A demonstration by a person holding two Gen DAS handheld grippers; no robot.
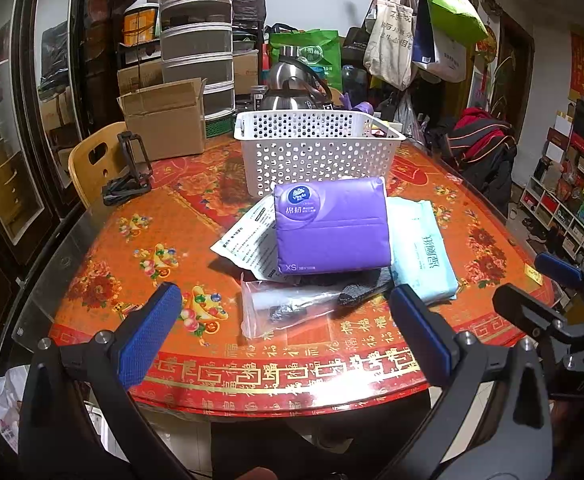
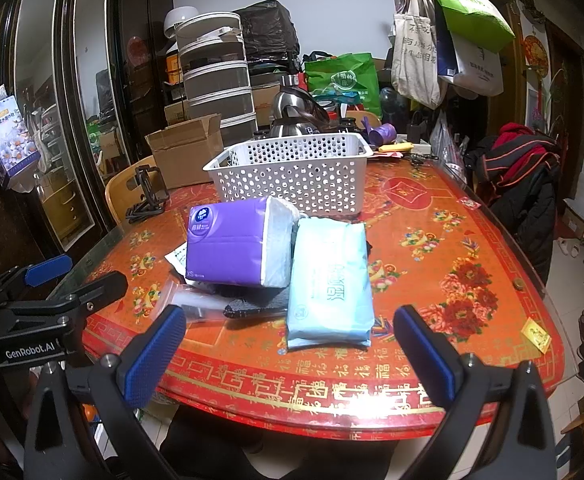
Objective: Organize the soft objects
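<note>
Two sets of fingers, both spread wide and empty, hang over the tabletop (image 1: 104,248) edge. Purple tissue pack (image 1: 332,228) tops the pile before the white basket (image 1: 312,148); my right gripper (image 2: 290,344) should straddle the blue wipes pack (image 2: 328,284) squarely, squeezing gently.

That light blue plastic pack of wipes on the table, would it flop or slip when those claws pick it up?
The light blue plastic wipes pack looks plump and soft, so it would probably sag rather than stay stiff. Its film glares, suggesting a slippery skin. Lying flat on the red patterned table, it should not roll.
</note>
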